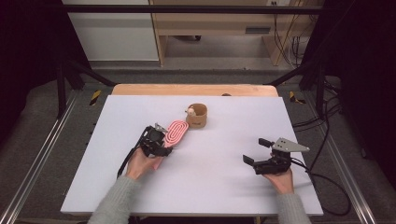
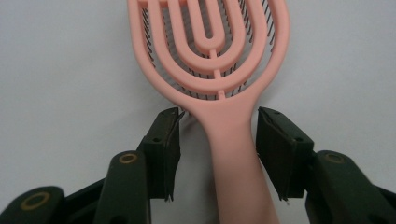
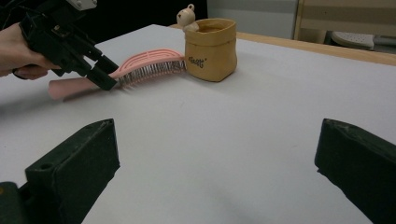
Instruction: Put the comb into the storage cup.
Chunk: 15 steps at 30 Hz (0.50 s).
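A pink vented hairbrush [image 1: 176, 132] lies bristles down on the white table [image 1: 210, 186], its head pointing toward a tan pouch [image 1: 197, 116]. My left gripper [image 1: 164, 139] straddles the handle where it meets the head. In the left gripper view the brush handle [image 2: 233, 154] runs between the jaws of my left gripper [image 2: 218, 116], which is open, with a gap on the left side. The right gripper view shows the brush [image 3: 149, 63] and the left gripper [image 3: 108, 72] from the side. My right gripper [image 1: 256, 150] [image 3: 215, 135] hovers open over bare table at the right.
The tan pouch [image 3: 211, 49] stands upright just beyond the brush head, with a small bear figure [image 3: 187, 17] at its rim. A wooden strip [image 1: 194, 89] borders the table's far edge. Cables trail off the right side.
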Tool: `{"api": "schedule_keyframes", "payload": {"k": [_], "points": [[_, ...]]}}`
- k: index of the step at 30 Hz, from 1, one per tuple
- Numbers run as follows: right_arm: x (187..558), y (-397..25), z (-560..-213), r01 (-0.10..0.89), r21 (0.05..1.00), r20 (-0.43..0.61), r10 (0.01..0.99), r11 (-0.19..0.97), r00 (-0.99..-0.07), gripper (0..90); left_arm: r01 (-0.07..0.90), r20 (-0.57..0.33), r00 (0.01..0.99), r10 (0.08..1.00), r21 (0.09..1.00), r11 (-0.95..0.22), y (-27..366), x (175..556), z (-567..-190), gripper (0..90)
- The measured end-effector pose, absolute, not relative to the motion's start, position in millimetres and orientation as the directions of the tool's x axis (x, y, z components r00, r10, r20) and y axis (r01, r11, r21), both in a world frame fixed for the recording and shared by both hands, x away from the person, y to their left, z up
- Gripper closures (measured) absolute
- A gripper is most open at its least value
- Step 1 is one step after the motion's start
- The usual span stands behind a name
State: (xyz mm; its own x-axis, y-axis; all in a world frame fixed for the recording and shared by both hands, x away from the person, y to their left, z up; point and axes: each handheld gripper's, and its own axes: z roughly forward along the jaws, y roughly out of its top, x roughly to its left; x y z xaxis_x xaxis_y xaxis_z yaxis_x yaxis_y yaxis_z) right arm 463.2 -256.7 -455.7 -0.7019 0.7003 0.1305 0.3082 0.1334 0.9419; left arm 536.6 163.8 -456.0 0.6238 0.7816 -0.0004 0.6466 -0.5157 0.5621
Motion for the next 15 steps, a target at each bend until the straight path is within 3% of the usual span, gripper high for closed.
{"api": "schedule_keyframes", "payload": {"k": [15], "points": [[463.3,-256.6,-455.7,0.310,0.941,0.133,0.700,0.133,-0.702,0.2,0.664,0.015,0.613,0.790,0.532,-0.526,159.2,538.1,-454.7,60.3]]}}
